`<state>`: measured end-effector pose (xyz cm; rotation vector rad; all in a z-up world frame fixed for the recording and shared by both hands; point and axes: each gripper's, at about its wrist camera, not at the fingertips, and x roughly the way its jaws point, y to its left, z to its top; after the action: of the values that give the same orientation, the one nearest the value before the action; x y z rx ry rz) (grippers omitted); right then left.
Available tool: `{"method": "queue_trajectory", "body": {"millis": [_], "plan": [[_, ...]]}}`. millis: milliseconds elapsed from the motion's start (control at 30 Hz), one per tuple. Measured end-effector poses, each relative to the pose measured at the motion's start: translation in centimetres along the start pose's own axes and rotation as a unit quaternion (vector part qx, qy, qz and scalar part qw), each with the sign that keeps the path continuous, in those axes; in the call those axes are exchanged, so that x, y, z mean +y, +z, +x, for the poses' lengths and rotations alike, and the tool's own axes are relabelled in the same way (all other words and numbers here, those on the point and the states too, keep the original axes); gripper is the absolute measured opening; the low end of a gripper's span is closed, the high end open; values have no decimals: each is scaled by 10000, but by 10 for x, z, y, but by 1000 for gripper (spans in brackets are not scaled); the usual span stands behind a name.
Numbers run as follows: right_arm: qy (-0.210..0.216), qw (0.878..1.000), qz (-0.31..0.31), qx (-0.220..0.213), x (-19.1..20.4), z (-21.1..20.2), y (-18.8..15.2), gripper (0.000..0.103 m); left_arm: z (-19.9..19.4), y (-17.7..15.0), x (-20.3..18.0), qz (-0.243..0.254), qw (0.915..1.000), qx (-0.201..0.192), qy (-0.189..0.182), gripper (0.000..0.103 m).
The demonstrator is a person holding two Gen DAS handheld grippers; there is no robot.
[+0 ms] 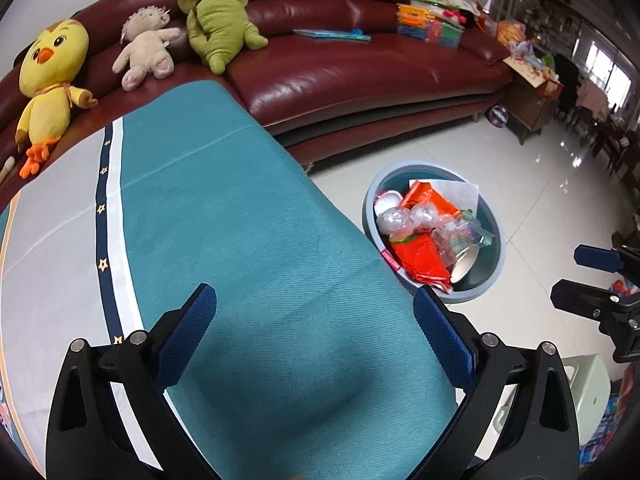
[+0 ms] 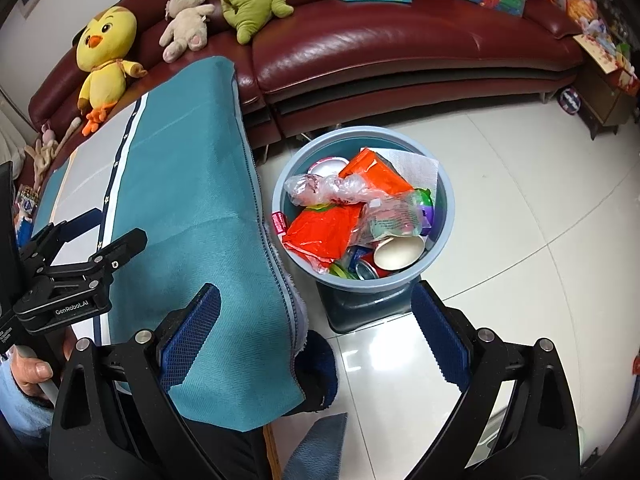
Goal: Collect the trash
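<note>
Right wrist: tablecloth (image 2: pixel 192 216) edge beside bin (image 2: pixel 442 216)

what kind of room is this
Most likely a home living room: a dark red leather sofa with stuffed toys such as a yellow chick on it, a tiled floor, and a full trash bin.

I am in a home living room. A long dark-red leather sofa (image 1: pixel 360 64) curves along the wall, with soft toys on it: a yellow chick (image 1: pixel 50 80), a beige hedgehog (image 1: pixel 146 50) and a green plush (image 1: pixel 218 20). Children's books and bright toy boxes (image 1: pixel 432 24) are piled at its far end. The floor (image 1: pixel 540 184) is glossy white tile, and beyond it I see wooden furniture and a window. A teal cloth (image 1: pixel 260 240) covers the bench before me.
</note>
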<state>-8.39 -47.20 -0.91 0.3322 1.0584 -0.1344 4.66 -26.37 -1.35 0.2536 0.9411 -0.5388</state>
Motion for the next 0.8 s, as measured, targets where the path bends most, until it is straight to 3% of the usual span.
{"method": "queue_trajectory", "body": {"millis": [800], "plan": [[48, 9999, -35, 115, 6, 10, 5, 92, -6, 2, 8, -75, 9996, -220, 141, 99]]}}
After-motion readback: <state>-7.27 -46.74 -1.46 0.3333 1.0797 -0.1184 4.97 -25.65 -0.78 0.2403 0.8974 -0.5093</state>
